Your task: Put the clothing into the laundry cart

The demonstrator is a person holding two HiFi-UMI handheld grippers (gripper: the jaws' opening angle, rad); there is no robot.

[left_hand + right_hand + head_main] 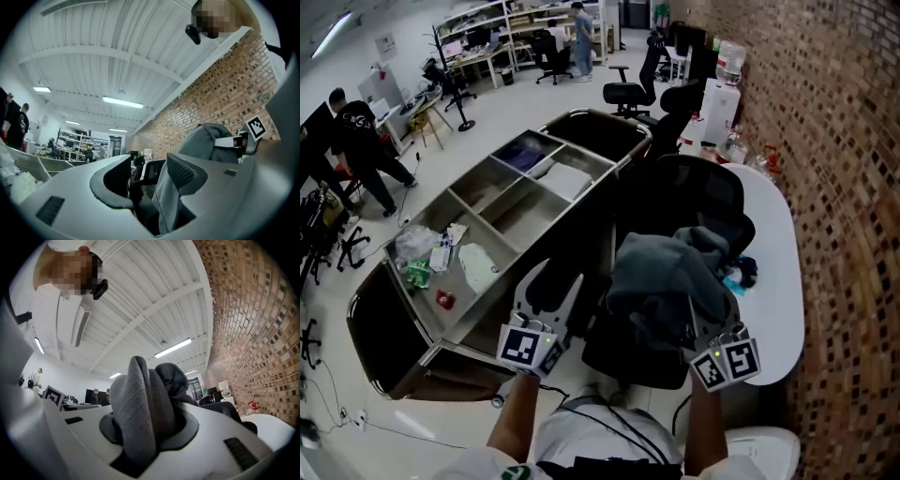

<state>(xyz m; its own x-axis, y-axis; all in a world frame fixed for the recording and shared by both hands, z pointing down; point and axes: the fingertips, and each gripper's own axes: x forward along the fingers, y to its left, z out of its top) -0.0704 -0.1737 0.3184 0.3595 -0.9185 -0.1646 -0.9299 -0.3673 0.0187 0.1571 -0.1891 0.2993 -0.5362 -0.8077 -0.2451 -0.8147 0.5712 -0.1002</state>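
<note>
Right gripper [705, 339] [140, 427] is clamped tight on a bunched fold of the grey garment [661, 272] [136, 404] — it's held up over the seat of the black office chair [694, 202], beside the white table [773, 262], not in the laundry cart [442, 204]. Left gripper [551, 286] [140, 183] has its jaws spread apart and nothing pinched, sitting between the cart's near side and the chair — the garment hangs just past its right jaw.
</note>
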